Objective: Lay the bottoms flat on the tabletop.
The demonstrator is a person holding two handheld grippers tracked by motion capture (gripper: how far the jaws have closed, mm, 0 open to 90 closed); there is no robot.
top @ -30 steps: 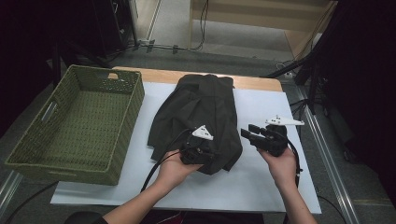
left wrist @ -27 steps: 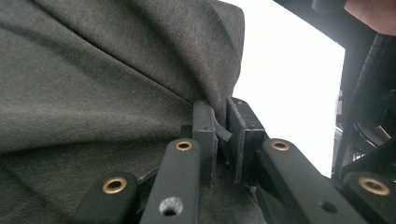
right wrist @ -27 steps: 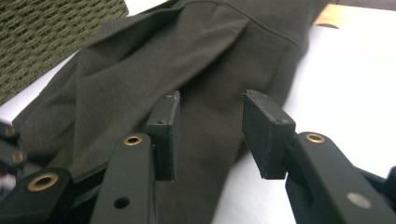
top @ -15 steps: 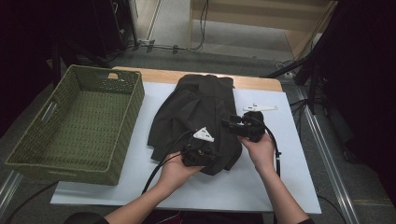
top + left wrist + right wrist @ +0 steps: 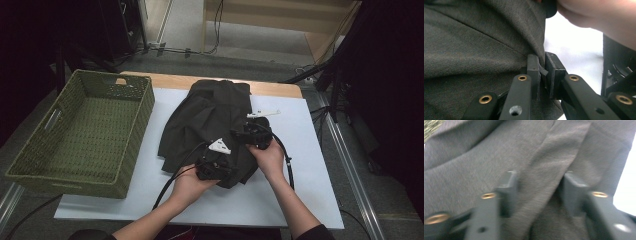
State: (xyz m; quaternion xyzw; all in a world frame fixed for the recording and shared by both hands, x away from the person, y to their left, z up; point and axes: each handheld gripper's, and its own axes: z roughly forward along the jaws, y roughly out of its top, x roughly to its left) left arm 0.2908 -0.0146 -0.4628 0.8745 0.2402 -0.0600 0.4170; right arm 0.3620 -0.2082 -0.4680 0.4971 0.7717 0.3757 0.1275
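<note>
A dark grey garment [image 5: 210, 120] lies crumpled on the white table cover [image 5: 300, 200], right of the basket. My left gripper [image 5: 212, 167] sits at the garment's near edge, shut on a fold of the cloth [image 5: 499, 45]; the fabric is pinched between its pads [image 5: 533, 72]. My right gripper [image 5: 247, 134] is over the garment's right side, open, its jaws wide apart astride a raised fold of the grey cloth [image 5: 544, 185]. The other hand [image 5: 599, 20] shows at the top right of the left gripper view.
A green woven basket [image 5: 30, 165] stands at the left of the table, with nothing showing inside. A wooden table edge [image 5: 270, 89] runs behind the garment. Black cables [image 5: 175, 175] trail from both grippers toward the near edge.
My right gripper has moved left from the bare table cover onto the garment's right side. The left gripper has stayed at the near edge of the cloth.
</note>
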